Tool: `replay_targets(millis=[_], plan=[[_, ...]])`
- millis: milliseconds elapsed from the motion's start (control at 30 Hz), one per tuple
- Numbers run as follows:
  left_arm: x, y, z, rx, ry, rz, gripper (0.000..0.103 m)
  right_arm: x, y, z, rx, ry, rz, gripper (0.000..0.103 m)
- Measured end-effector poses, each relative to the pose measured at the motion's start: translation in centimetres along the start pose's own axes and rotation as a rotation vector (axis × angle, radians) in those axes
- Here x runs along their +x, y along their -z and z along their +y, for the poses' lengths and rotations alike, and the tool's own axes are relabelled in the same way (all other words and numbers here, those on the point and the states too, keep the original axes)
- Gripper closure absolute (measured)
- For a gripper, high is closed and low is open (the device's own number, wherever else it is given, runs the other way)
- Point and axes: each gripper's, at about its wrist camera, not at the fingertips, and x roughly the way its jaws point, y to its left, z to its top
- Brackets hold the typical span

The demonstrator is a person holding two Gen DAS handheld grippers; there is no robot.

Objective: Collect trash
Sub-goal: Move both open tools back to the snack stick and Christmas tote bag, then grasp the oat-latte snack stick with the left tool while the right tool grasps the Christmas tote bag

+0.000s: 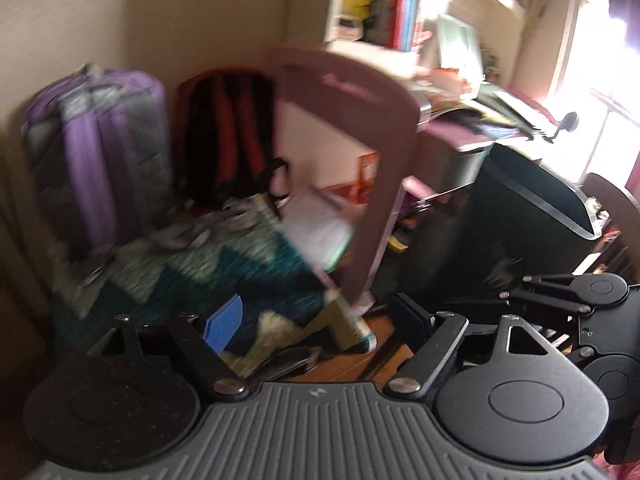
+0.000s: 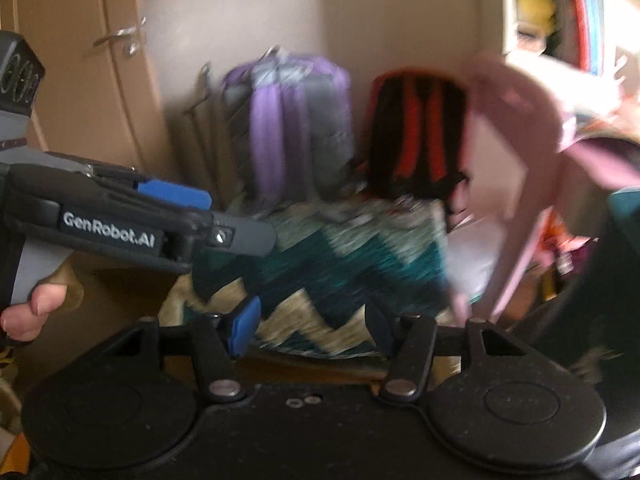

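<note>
Both views are blurred by motion. My left gripper [image 1: 316, 320] is open and empty, above a teal and cream zigzag blanket [image 1: 224, 276]. It also shows from the side at the left of the right wrist view [image 2: 224, 220]. My right gripper [image 2: 312, 326] is open and empty over the same blanket [image 2: 320, 264]; part of it shows at the right of the left wrist view [image 1: 560, 292]. A dark trash bin [image 1: 532, 216] stands at the right, beyond a pink chair [image 1: 360, 100]. White paper [image 1: 316, 220] lies on the blanket's far right edge. No trash is held.
A purple and grey suitcase [image 2: 288, 120] and a black and red backpack [image 2: 416, 128] stand against the wall behind the blanket. A cluttered desk [image 1: 464, 108] and shelves [image 1: 384, 0] are at the right. A wooden door [image 2: 80, 60] is at the left.
</note>
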Motion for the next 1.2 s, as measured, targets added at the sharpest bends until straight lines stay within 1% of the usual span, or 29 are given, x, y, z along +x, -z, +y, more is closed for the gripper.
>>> replay_targets(millis=[100,200,267,333,367,400,567,700,800,967,1133,1200], plan=[[0.5,2.1,3.6,-0.032,-0.045,0.021,0.013,3.5,1.0,2.2,0.010,-0.046,0.054,0.045],[1.4,4.4,7.5,-0.094,-0.075,0.051,0.007,7.1,2.2,4.1,0.019,-0.080,0.112,0.045],[2.2,6.1,10.1,-0.135,-0.093,0.066,0.007,9.2,3.1,5.3,0.024,-0.098,0.151,0.045],[3.1,7.9,12.4,-0.152,-0.117,0.077,0.005,11.3,4.3,6.4,0.034,-0.112,0.194,0.045],[3.7,8.7,13.4,-0.158,-0.132,0.084,0.002,12.6,5.0,7.0,0.040,-0.122,0.219,0.044],[4.3,9.5,14.4,-0.165,-0.147,0.093,0.002,13.7,5.5,7.5,0.044,-0.126,0.241,0.044],[8.8,14.0,19.2,-0.174,-0.181,0.172,0.002,20.2,9.1,9.3,0.046,-0.132,0.325,0.044],[13.5,17.4,22.6,-0.193,-0.166,0.263,0.002,25.6,12.3,10.1,0.054,-0.145,0.403,0.044],[17.1,19.8,24.3,-0.184,-0.132,0.329,0.002,29.5,14.8,10.6,0.056,-0.165,0.471,0.044],[23.0,23.5,25.5,-0.140,-0.073,0.439,0.002,35.5,18.8,11.0,0.033,-0.172,0.579,0.044],[28.9,27.2,26.3,-0.103,-0.040,0.539,0.002,40.9,23.1,10.4,0.067,-0.177,0.701,0.044],[31.0,28.8,26.7,-0.088,-0.034,0.573,0.002,42.8,24.9,9.7,0.105,-0.186,0.748,0.044]])
